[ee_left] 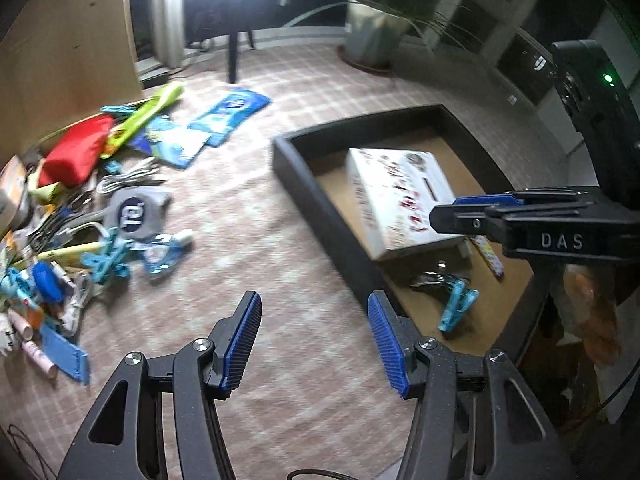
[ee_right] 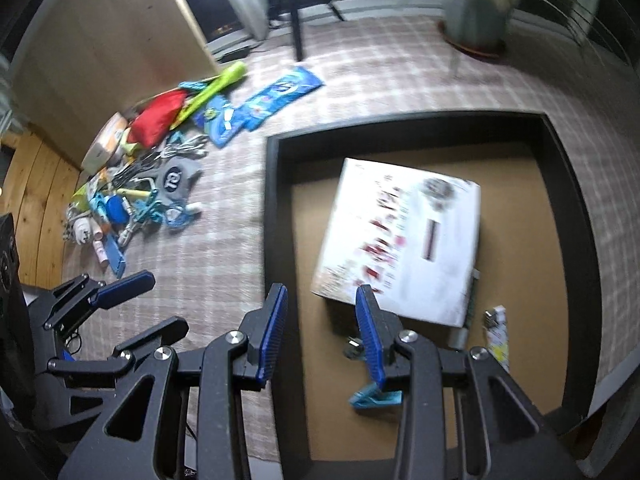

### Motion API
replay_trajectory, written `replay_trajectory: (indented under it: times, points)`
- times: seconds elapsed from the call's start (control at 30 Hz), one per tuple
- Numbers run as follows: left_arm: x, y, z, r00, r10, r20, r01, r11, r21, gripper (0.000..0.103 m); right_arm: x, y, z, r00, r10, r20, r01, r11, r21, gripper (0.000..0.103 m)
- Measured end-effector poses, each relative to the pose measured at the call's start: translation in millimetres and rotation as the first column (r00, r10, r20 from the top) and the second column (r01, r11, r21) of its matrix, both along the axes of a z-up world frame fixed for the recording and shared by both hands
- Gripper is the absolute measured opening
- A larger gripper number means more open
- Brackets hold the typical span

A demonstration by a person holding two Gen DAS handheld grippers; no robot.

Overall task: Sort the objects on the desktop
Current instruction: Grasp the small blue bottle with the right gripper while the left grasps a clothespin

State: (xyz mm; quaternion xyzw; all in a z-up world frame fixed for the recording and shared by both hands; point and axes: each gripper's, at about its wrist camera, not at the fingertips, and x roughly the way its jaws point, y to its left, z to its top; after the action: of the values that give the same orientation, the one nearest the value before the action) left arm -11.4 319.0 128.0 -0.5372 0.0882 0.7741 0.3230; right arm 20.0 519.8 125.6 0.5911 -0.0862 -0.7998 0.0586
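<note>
A black-walled tray (ee_left: 312, 196) (ee_right: 276, 220) with a brown floor lies on the checked cloth. It holds a white printed box (ee_left: 400, 196) (ee_right: 404, 240) and a blue clothes peg (ee_left: 458, 308) (ee_right: 374, 398). A jumble of small objects (ee_left: 100, 220) (ee_right: 140, 192) lies to the left, among them a red pouch (ee_left: 76, 152) (ee_right: 158, 118) and a grey tape measure (ee_left: 132, 212) (ee_right: 176, 178). My left gripper (ee_left: 314, 304) (ee_right: 160, 304) hangs open over bare cloth beside the tray. My right gripper (ee_right: 320, 294) (ee_left: 452, 208) is open above the tray's left wall, with nothing between its pads.
Blue packets (ee_left: 228, 116) (ee_right: 280, 92) lie behind the pile. A wooden panel (ee_left: 60, 40) (ee_right: 100, 40) rises at the far left. A potted plant (ee_left: 372, 32) (ee_right: 472, 12) stands at the back. A hand (ee_left: 596, 320) shows behind the right gripper.
</note>
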Motion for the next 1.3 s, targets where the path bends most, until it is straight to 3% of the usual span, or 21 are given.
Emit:
replay_trajectory:
  times: [0.2, 0.33, 0.57, 1.03, 1.3]
  points:
    - [-24.7, -32.9, -4.2, 0.998, 0.063, -0.008, -0.063, 0.998, -0.028, 0.049, -21.8, -42.4, 2.0, 0.994, 0.107, -0.019, -0.106, 0.994, 0.023, 0.035]
    - [-51.0, -61.4, -12.4, 0.991, 0.137, 0.002, -0.137, 0.989, -0.057, 0.036, -40.8, -78.1, -0.8, 0.980, 0.199, -0.014, -0.198, 0.979, 0.037, 0.035]
    - [-85.8, -102.1, -31.3, 0.973, 0.228, 0.025, -0.225, 0.970, -0.096, 0.036, -66.2, -131.4, -15.8, 0.934, 0.357, 0.010, -0.357, 0.929, 0.100, 0.035]
    - [-105.2, -95.3, -59.6, 0.981, 0.191, 0.031, -0.185, 0.974, -0.128, 0.036, -95.6, -186.2, -56.0, 0.821, 0.571, 0.032, -0.570, 0.814, 0.112, 0.035]
    - [-110.6, -93.0, -65.2, 0.986, 0.167, 0.014, -0.163, 0.974, -0.155, 0.036, -101.5, -189.4, -72.7, 0.789, 0.612, 0.055, -0.614, 0.781, 0.113, 0.035]
